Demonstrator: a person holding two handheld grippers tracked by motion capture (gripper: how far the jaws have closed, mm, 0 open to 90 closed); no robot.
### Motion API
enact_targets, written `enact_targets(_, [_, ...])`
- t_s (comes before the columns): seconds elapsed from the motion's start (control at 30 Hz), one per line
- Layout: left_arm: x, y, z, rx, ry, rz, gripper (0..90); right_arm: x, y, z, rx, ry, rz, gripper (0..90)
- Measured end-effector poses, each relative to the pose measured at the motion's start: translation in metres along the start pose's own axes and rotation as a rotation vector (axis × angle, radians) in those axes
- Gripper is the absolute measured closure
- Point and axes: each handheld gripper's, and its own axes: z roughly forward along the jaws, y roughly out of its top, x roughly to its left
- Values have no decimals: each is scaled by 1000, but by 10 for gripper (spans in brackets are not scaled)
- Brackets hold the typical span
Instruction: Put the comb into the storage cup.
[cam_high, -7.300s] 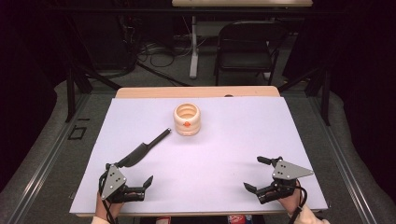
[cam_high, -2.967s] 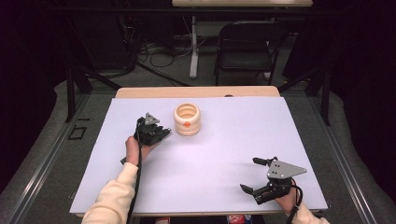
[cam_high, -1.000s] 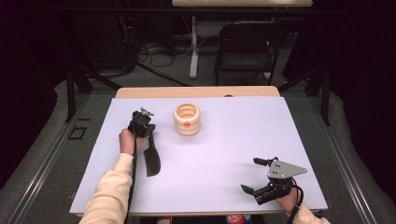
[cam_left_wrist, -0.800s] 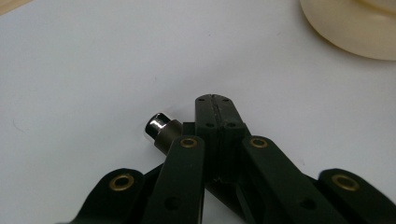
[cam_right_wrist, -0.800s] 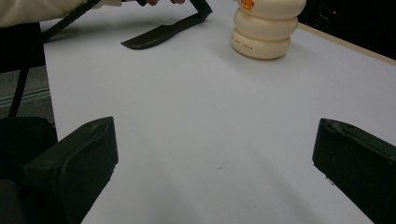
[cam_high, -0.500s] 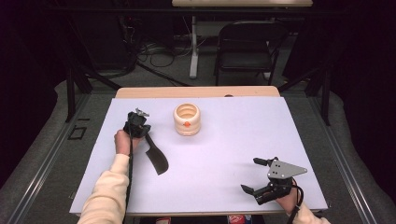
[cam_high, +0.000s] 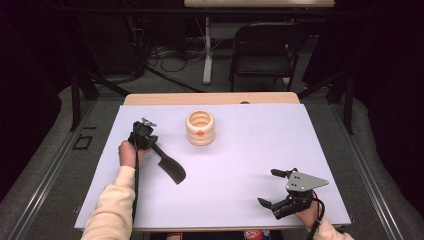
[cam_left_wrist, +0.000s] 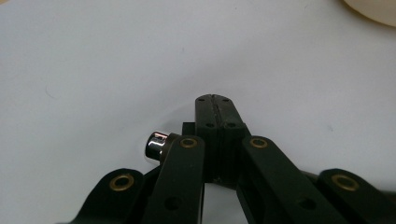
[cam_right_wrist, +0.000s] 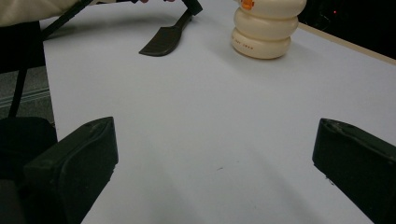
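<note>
A black spatula (cam_high: 170, 167) slants over the white table (cam_high: 250, 150), its blade low and to the right. My left gripper (cam_high: 144, 136) is shut on its handle at the table's left. In the left gripper view the jaws meet at the tips (cam_left_wrist: 215, 100), and the handle's chrome end (cam_left_wrist: 156, 144) pokes out beside them. A cream ribbed jar (cam_high: 200, 128) with an orange dot stands right of that gripper. My right gripper (cam_high: 270, 188) rests near the front right edge, open with nothing between its jaws (cam_right_wrist: 212, 172). It faces the jar (cam_right_wrist: 268, 28) and the spatula (cam_right_wrist: 163, 39).
The table's wooden far edge (cam_high: 210, 98) borders a dark floor with cables. A black chair (cam_high: 267, 47) stands beyond it. A sleeve (cam_high: 112, 210) reaches in from the front left.
The spatula, first lying on the table, is now held by my left gripper. Over the last second its blade swung from toward the person out to the right. The right gripper stayed put.
</note>
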Motion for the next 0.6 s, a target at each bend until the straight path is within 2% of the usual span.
enact_targets(0.37, [4, -7, -4, 18, 1, -12, 899, 0, 0, 1, 2, 1, -3, 0])
enact_targets(0.6, [3, -10, -7, 35, 1, -2, 899, 0, 0, 0, 1, -1, -5, 0])
